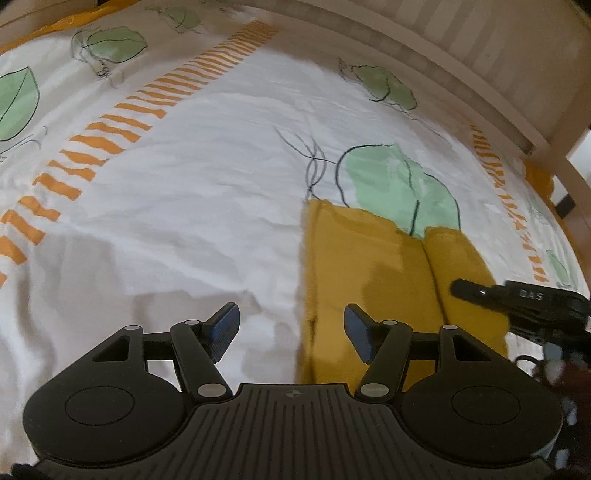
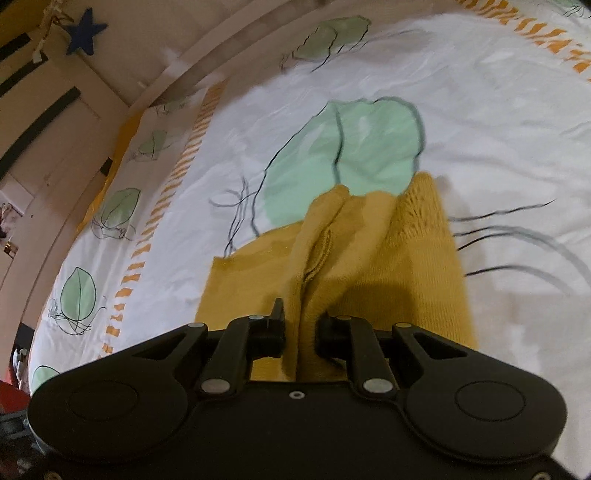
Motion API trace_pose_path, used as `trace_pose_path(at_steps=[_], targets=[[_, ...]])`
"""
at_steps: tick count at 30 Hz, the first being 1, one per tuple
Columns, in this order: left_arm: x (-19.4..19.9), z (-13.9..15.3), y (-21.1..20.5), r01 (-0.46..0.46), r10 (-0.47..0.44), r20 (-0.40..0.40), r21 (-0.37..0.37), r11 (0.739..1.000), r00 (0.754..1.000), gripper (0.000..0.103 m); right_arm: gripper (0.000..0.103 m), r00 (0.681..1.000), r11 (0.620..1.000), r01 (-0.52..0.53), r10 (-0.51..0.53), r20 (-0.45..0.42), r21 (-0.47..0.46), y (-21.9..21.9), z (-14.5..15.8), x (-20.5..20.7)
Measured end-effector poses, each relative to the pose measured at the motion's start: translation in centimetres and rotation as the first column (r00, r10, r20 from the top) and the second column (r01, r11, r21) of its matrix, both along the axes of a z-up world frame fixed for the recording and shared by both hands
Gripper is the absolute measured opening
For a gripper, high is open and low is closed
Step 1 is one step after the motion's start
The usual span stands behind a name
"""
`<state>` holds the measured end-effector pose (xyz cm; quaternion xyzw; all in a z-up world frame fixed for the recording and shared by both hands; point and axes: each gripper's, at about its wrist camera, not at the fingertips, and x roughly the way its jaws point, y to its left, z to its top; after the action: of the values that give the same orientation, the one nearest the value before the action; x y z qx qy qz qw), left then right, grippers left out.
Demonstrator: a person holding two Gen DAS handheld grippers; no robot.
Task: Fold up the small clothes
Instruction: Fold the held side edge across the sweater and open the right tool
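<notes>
A small mustard-yellow knit garment (image 1: 373, 266) lies on a white bedsheet (image 1: 207, 206) printed with green leaves. In the left wrist view my left gripper (image 1: 291, 326) hangs open above the garment's left edge, its blue pads (image 1: 225, 328) apart with nothing between them. The right gripper (image 1: 480, 291) enters that view from the right, over the garment. In the right wrist view my right gripper (image 2: 301, 326) is shut on a bunched fold of the yellow garment (image 2: 369, 251), which rises in a ridge between the black fingers (image 2: 275, 325).
A pale wooden bed rail (image 1: 424, 62) curves along the far side of the sheet. Bands of orange stripes (image 1: 122, 122) cross the sheet. A blue star (image 2: 85, 32) hangs on the wall beyond the rail (image 2: 122, 107) in the right wrist view.
</notes>
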<state>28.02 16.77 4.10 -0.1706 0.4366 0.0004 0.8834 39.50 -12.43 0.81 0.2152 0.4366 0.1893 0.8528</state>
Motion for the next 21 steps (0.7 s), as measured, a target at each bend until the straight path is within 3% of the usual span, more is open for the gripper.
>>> trace_pose_path(at_steps=[8, 18, 20, 21], targets=[[-0.4, -0.5, 2.3, -0.022, 0.022, -0.018, -0.008, 1.0, 1.0, 0.061, 0.024, 1.0, 1.0, -0.008, 0.008, -0.001, -0.01, 5.8, -0.4, 0.4], [-0.7, -0.3, 3.0, -0.03, 0.03, -0.01, -0.032, 0.999, 1.0, 0.061, 0.025, 1.0, 0.997, 0.015, -0.015, 0.001, -0.08, 9.4, -1.3, 0.8], [-0.7, -0.3, 3.0, -0.032, 0.032, -0.009, -0.035, 0.999, 0.999, 0.061, 0.027, 1.0, 0.996, 0.012, -0.011, 0.007, -0.088, 10.0, -1.3, 0.7], [-0.8, -0.3, 3.0, -0.034, 0.034, -0.01, -0.036, 0.999, 0.999, 0.061, 0.032, 1.0, 0.997, 0.007, -0.006, 0.004, -0.081, 10.2, -1.3, 0.7]])
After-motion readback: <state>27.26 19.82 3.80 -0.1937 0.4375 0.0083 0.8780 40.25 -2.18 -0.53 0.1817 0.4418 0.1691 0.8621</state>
